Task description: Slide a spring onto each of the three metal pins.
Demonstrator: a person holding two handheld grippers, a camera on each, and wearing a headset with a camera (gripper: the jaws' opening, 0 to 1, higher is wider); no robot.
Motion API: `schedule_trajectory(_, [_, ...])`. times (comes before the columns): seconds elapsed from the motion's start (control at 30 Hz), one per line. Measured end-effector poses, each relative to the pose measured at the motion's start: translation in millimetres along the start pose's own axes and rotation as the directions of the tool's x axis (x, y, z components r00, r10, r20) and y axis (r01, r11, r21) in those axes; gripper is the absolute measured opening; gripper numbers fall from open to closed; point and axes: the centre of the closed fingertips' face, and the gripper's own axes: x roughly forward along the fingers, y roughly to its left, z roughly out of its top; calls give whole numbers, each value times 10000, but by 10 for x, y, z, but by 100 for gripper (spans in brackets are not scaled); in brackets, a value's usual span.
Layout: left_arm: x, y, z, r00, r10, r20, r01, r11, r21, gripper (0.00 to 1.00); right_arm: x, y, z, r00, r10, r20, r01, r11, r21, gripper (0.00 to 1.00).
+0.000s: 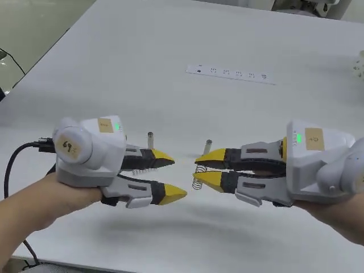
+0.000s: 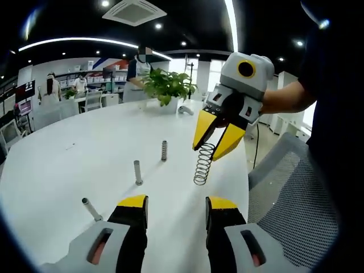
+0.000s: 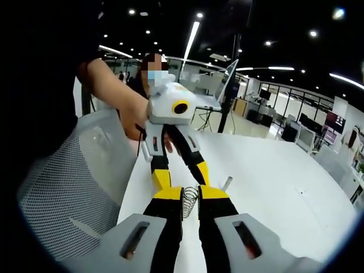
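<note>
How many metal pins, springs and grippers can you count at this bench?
Metal pins: 3
Springs: 2 (one held in the right gripper, one on the far pin)
Grippers: 2 (the left gripper is open)
Total: 7

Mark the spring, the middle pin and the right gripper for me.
spring [image 2: 200,170]: left gripper view, middle coils.
middle pin [image 2: 137,172]: left gripper view, mid shaft.
right gripper [image 2: 206,152]: left gripper view, between its yellow tips.

Open-plan office: large white table [image 1: 170,57], grey mesh office chair [image 3: 62,187], leafy green potted plant [image 2: 168,85], long ceiling strip lights [image 2: 230,23], square ceiling air-conditioning vent [image 2: 135,11], desks with monitors [image 3: 296,122] beyond.
</note>
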Motion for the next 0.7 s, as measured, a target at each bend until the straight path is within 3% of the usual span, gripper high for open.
schedule_trajectory(0.33, [-150, 146, -95, 9982, 599, -29, -600, 9979, -260, 43, -24, -65, -1, 9998, -190, -17, 190, 9998, 11, 7])
schedule_trajectory(0.5, [-282, 284, -147, 9936, 1127, -21, -1127, 9922, -525, 48, -45, -109, -16, 9994, -338, -46, 339, 9994, 55, 7])
schedule_trajectory(0.7, [-387, 367, -210, 9884, 1516, -42, -1516, 9863, -656, 53, -46, -134, -48, 9988, -460, -146, 462, 9989, 122, 7])
